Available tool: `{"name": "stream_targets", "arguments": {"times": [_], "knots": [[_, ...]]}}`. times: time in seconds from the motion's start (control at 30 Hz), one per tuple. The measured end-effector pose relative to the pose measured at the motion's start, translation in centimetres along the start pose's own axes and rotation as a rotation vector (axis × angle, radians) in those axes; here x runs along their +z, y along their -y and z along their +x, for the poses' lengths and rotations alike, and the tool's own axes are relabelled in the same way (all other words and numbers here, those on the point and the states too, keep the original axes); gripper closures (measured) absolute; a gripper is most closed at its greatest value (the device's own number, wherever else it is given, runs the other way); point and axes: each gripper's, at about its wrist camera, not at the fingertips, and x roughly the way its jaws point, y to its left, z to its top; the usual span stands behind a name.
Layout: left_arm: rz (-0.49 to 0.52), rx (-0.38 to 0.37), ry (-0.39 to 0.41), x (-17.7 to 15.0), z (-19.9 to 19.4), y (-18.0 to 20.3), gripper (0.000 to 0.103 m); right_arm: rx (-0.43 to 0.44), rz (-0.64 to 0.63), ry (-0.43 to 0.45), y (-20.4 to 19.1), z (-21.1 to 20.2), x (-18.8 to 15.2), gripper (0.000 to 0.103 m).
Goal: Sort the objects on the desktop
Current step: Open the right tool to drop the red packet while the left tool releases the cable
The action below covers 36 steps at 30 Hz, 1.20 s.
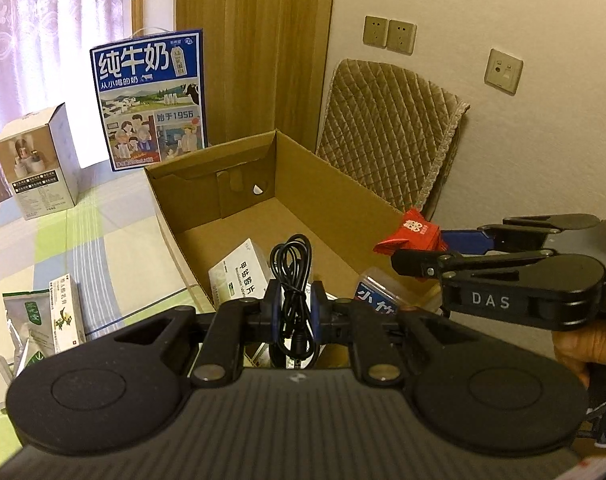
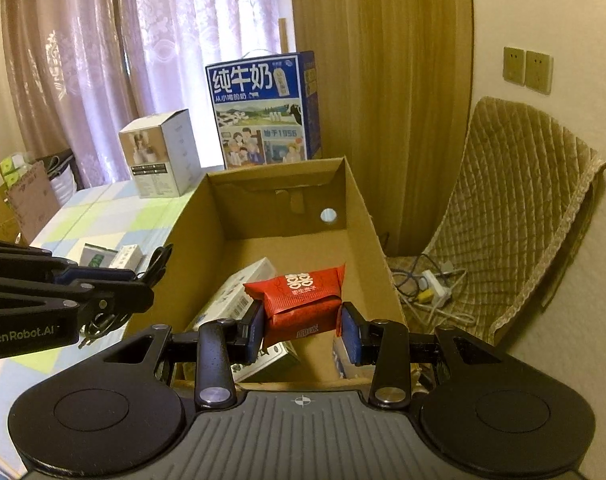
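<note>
My left gripper (image 1: 296, 312) is shut on a coiled black cable (image 1: 292, 268) and holds it over the near edge of an open cardboard box (image 1: 315, 196). My right gripper (image 2: 302, 328) is shut on a red packet (image 2: 303, 296) with white characters, held above the same box (image 2: 367, 232). The red packet also shows in the left wrist view (image 1: 413, 234). The left gripper and its cable show at the left of the right wrist view (image 2: 143, 292). Inside the box lie a white medicine box (image 1: 239, 276) and a blue and white pack (image 1: 377, 300).
A blue milk carton (image 1: 151, 100) and a white product box (image 1: 37, 164) stand on the checked tablecloth (image 1: 103, 240) behind and left of the box. A green pouch (image 1: 27, 320) and a small ointment box (image 1: 65, 316) lie at left. A padded chair (image 2: 515, 216) with a power strip (image 2: 435, 288) stands right.
</note>
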Motion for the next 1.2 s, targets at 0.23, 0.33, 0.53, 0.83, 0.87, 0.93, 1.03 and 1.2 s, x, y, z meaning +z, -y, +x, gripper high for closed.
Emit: {"name": "stream_targets", "arguments": {"times": [0.23,0.33,0.53,0.83,0.87,0.93,1.03,1.2], "knots": [[-0.028,-0.015,-0.009,0.3,1.2,-0.3,0.092,0.0,0.0,-0.003,0.1,0.3,0.0,0.066],[-0.031,-0.016,-0.014,0.6,1.8,-0.5,0.091,-0.004,0.0,-0.008,0.2,0.6,0.0,0.066],[-0.051,-0.011,0.005,0.7,1.4,-0.9,0.087,-0.004,0.001,-0.014,0.4,0.8,-0.1,0.066],[-0.125,0.031,0.011,-1.0,-0.6,-2.8,0.083,0.01,-0.007,-0.022,-0.4,1.3,-0.3,0.066],[-0.134,0.036,0.01,-1.2,-0.8,-3.0,0.082,0.011,-0.008,-0.023,-0.5,1.4,-0.2,0.066],[-0.146,0.042,0.009,-1.4,-1.0,-3.2,0.082,0.013,-0.011,-0.024,-0.7,1.4,-0.2,0.066],[-0.153,0.046,0.01,-1.7,-1.4,-3.5,0.081,0.015,-0.012,-0.023,-1.0,1.6,-0.1,0.066],[-0.157,0.054,0.021,-1.9,-1.8,-3.6,0.073,0.022,0.0,-0.017,-1.1,1.8,0.1,0.054]]}}
